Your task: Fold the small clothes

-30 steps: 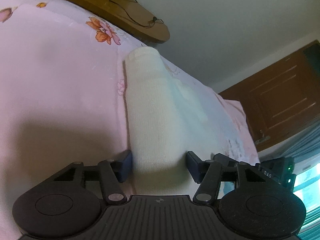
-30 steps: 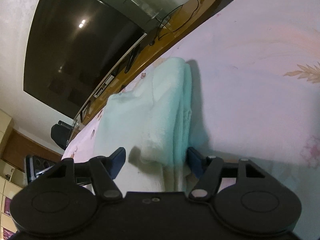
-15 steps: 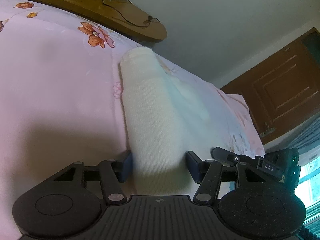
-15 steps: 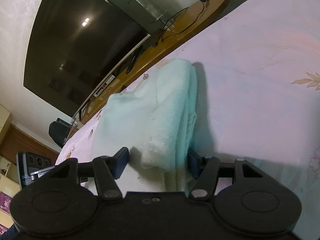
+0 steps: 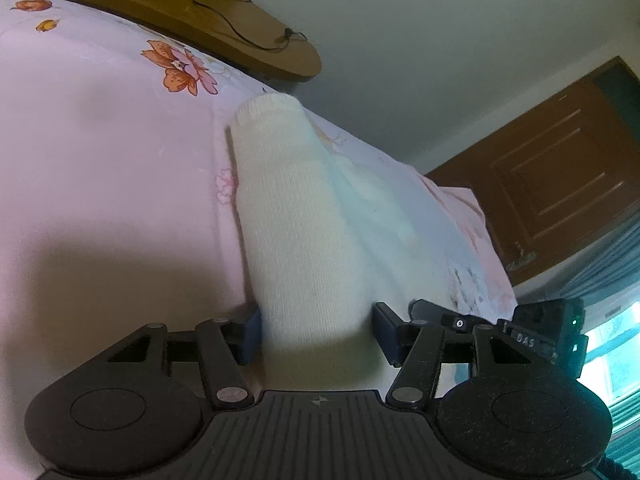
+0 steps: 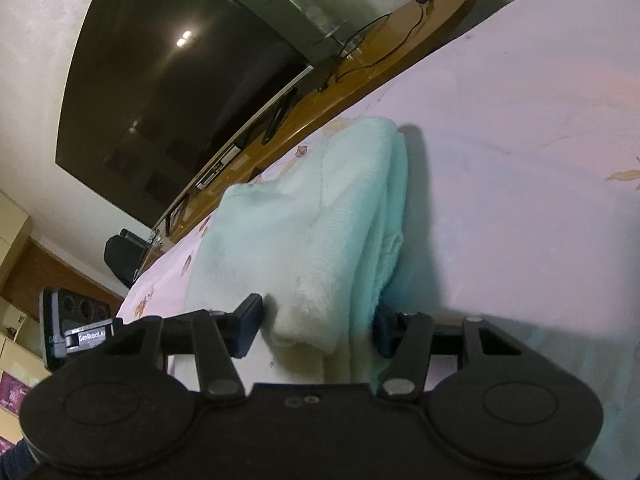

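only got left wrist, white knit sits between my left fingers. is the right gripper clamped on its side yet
Observer: No. The right gripper straddles the garment edge, but a gap shows between its left finger and the cloth.
Operator: single layer there
Observer: No, folded: a fuzzy top flap lies over thinner layers stacked along the garment's right edge.
Operator: whats past it
Observer: A dark TV on the wooden bench beyond the bed.

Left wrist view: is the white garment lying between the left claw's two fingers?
Yes, the white knit garment runs back between the left claw, its blue fingertips on either side of the fabric.
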The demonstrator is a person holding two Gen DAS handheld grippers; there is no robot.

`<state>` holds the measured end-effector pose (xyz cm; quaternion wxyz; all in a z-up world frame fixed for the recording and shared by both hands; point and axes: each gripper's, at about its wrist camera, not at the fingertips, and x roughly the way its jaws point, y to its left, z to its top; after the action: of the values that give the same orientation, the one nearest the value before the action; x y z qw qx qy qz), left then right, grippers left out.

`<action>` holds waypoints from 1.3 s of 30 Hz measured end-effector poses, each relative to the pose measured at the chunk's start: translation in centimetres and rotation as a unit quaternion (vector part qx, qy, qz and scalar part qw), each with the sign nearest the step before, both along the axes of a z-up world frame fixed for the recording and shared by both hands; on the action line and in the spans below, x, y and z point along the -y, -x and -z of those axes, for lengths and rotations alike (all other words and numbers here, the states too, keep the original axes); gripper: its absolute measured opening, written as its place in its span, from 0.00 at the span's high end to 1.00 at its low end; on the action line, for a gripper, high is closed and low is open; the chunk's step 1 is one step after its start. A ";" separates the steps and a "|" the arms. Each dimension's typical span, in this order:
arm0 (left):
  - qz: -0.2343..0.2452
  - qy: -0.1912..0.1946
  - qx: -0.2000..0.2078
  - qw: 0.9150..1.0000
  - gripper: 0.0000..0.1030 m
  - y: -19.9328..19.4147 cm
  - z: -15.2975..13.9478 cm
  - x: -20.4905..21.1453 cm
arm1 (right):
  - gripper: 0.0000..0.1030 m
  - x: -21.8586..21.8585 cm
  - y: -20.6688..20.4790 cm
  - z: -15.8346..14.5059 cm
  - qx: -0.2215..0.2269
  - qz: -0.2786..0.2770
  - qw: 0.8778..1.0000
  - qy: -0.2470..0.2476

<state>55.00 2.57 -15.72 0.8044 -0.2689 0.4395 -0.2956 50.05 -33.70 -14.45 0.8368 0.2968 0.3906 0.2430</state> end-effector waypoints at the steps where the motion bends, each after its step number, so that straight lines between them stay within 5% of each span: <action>1: -0.003 0.002 -0.001 1.000 0.44 -0.1 0.0 0.1 | 0.51 0.1 0.0 0.1 0.002 0.000 1.000 -0.003; 11: -0.004 -0.061 0.035 0.998 0.64 0.5 -2.2 2.0 | 0.69 -2.0 0.5 -1.4 0.027 0.023 0.998 0.047; 25: -0.012 -0.039 0.076 0.996 0.64 5.9 -8.7 -0.3 | 0.70 -3.4 5.4 -8.3 0.067 0.012 0.996 0.063; 39: -0.101 -0.061 0.110 0.987 0.64 13.2 -14.0 -12.6 | 0.69 -13.7 5.8 -12.8 0.105 -0.060 0.991 0.050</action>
<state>41.76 15.13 -1.72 0.8884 -0.2282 0.3365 -0.2133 44.29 -20.04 -1.65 0.8711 0.2032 0.3294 0.3024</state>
